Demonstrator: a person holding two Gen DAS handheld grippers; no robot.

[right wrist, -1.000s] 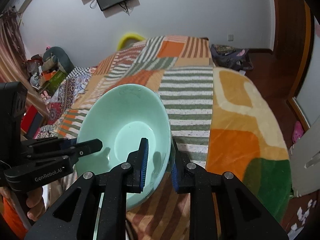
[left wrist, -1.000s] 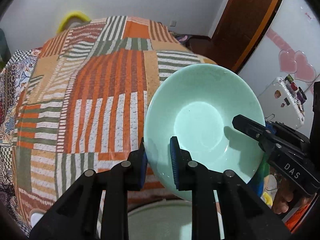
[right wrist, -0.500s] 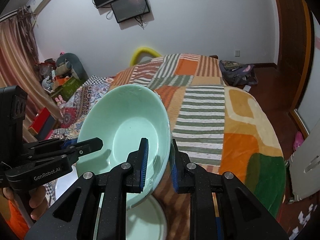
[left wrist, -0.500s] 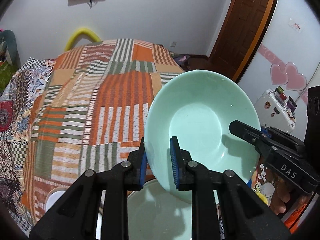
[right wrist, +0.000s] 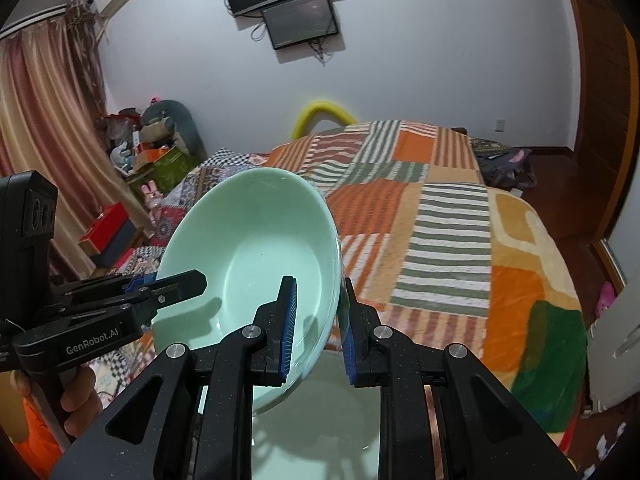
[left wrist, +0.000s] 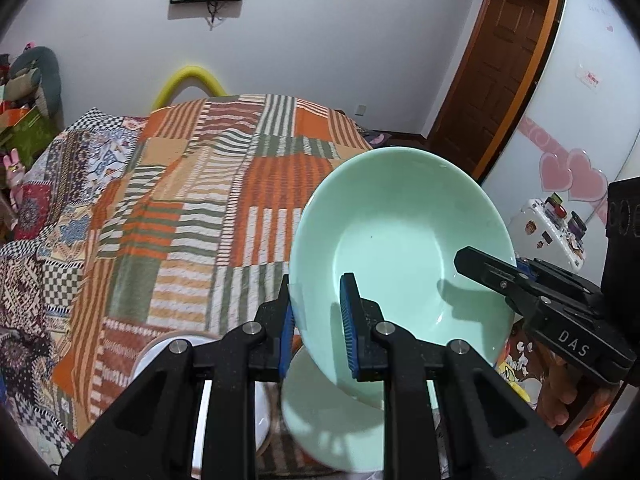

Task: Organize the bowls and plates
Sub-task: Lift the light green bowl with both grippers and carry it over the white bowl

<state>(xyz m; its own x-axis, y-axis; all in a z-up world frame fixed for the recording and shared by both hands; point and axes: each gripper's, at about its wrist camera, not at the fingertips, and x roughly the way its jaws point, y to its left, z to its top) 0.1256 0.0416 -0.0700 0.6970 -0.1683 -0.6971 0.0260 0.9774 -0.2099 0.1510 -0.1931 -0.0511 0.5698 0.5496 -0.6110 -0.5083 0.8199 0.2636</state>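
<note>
Between the blue pads of the left gripper sits one rim of the mint-green bowl, clamped; the right gripper pinches the opposite rim. Tilted, the bowl hangs above a green plate and the striped patchwork blanket. Glazed ware looks stiff, slick and breakable, so two opposed rim grips seem wise.

Below the held bowl, at six o'clock, your gripper arms cover much of a second green dish, blurred at its edge. The white bowl at seven o'clock shows only a rim. Your right hand is cut off.
</note>
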